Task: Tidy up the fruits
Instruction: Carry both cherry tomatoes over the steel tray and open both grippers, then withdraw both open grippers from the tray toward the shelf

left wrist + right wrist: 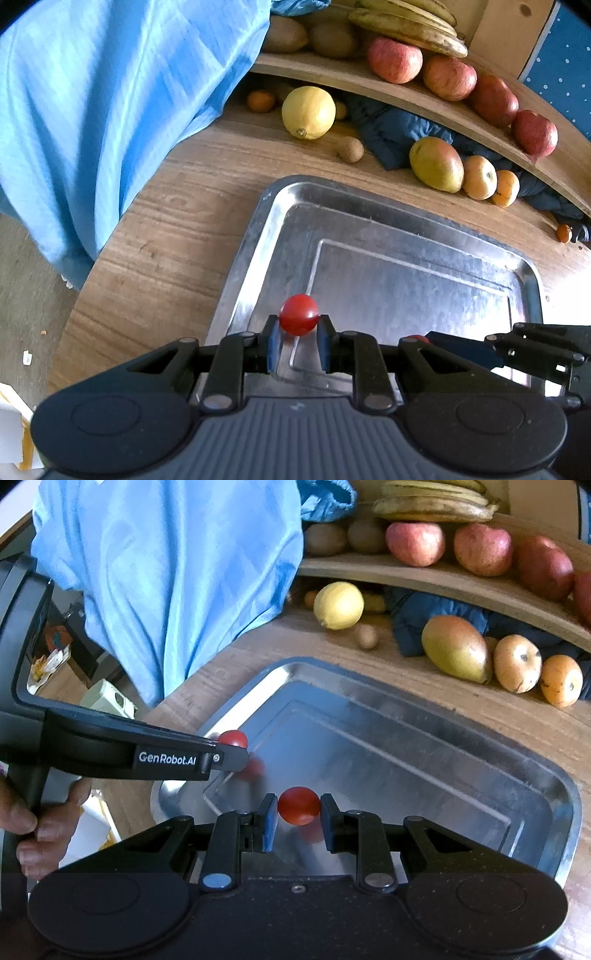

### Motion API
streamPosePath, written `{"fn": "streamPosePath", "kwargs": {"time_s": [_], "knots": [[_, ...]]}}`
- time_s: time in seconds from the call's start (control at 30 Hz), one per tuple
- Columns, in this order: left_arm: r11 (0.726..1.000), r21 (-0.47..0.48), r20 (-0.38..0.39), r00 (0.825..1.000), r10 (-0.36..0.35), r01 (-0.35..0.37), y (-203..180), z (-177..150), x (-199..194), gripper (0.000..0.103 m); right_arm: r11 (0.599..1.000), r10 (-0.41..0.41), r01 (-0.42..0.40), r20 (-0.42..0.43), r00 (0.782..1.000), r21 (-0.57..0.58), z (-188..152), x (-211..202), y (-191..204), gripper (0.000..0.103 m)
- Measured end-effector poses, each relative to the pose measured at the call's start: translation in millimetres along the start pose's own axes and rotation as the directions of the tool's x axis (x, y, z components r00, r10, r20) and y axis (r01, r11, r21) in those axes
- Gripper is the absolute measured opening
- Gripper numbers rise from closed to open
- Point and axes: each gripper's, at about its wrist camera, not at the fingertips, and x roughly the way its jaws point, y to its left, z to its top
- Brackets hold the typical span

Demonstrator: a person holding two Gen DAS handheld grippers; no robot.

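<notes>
Each gripper, left gripper [298,332] and right gripper [298,814], pinches a cherry tomato [298,314] above the empty metal tray [406,229] on the tabletop [166,229]; released from that height, either round fruit would probably roll or bounce across the slick tray toward its rim.

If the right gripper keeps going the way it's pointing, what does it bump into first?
Most likely the bare floor of the metal tray. The right gripper, shut on a cherry tomato, points down at it, though depth is unclear.
</notes>
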Motion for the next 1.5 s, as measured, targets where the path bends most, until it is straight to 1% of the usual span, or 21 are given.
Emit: {"fn": "streamPosePath", "kwargs": {"time_s": [0.43,0.63,0.67,0.73,0.83,0.87,0.9,0.93,0.97,1.0,1.07,1.1,1.13,1.2,1.23,1.33,1.5], "knots": [[1.0,-0.003,-0.002,1.0,0.009,-0.009,-1.9,-13.3,-4.1,0.023,0.999,0.028,-0.028,-0.028,0.999,-0.025,-14.4,-3.5,6.4,0.027],[1.0,-0.003,0.001,1.0,0.016,-0.016,-0.9,-15.5,-6.2,0.025,0.999,0.024,-0.025,-0.027,0.999,-0.027,-17.2,-6.7,8.7,0.031],[1.0,-0.003,0.006,1.0,0.018,-0.018,-0.6,-15.2,-7.5,0.028,0.999,0.024,-0.025,-0.026,0.999,-0.029,-17.4,-7.0,9.3,0.032],[1.0,-0.002,0.015,1.0,0.017,-0.017,0.1,-14.4,-10.7,0.039,0.999,0.025,-0.025,-0.023,0.999,-0.033,-17.2,-6.7,10.0,0.034],[1.0,-0.002,0.029,0.999,0.015,-0.015,1.4,-12.9,-14.6,0.045,0.999,0.026,-0.026,-0.015,1.0,-0.038,-16.8,-7.7,11.9,0.04],[1.0,-0.001,0.032,0.999,0.015,-0.015,1.7,-12.1,-15.5,0.047,0.999,0.026,-0.027,-0.012,1.0,-0.039,-16.3,-8.2,12.2,0.044],[1.0,-0.001,0.037,0.999,0.014,-0.014,1.8,-11.0,-16.9,0.052,0.999,0.026,-0.026,-0.009,1.0,-0.041,-15.9,-8.5,12.8,0.047],[1.0,0.0,0.042,0.999,0.014,-0.014,1.7,-10.2,-18.5,0.058,0.999,0.023,-0.023,-0.004,1.0,-0.043,-15.4,-9.1,13.2,0.056],[1.0,0.0,0.046,0.999,0.014,-0.014,1.8,-9.3,-20.1,0.06,0.999,0.02,-0.02,0.002,1.0,-0.045,-15.0,-10.1,13.7,0.062],[1.0,0.003,0.052,0.999,0.014,-0.014,2.3,-8.4,-22.4,0.064,0.999,0.02,-0.019,0.007,1.0,-0.048,-14.2,-10.9,13.8,0.065],[1.0,0.01,0.057,0.998,0.014,-0.015,2.8,-6.9,-25.4,0.072,0.998,0.01,-0.008,0.026,1.0,-0.058,-13.0,-13.1,14.7,0.075],[1.0,0.017,0.058,0.998,0.013,-0.014,3.6,-6.6,-27.1,0.079,0.998,0.008,-0.007,0.028,1.0,-0.061,-12.5,-14.4,15.0,0.077],[1.0,0.026,0.057,0.998,0.011,-0.012,4.4,-6.5,-28.7,0.084,0.998,0.007,-0.005,0.028,1.0,-0.063,-12.2,-15.4,15.7,0.081],[0.999,0.045,0.055,0.998,0.011,-0.014,6.0,-6.9,-32.3,0.086,0.998,0.005,-0.003,0.023,1.0,-0.07,-12.1,-18.1,16.9,0.088],[0.998,0.056,0.05,0.999,0.01,-0.013,6.5,-7.0,-33.5,0.09,0.997,0.002,0.0,0.019,1.0,-0.074,-12.4,-19.9,17.5,0.091],[0.996,0.093,0.028,1.0,0.011,-0.014,7.4,-7.9,-35.7,0.096,0.996,-0.021,0.021,-0.001,1.0,-0.086,-14.0,-24.6,19.3,0.096],[0.985,0.173,-0.016,1.0,0.017,-0.014,7.9,-8.5,-37.6,0.1,0.994,-0.076,0.072,-0.044,0.996,-0.081,-15.4,-30.7,17.0,0.1]]}}
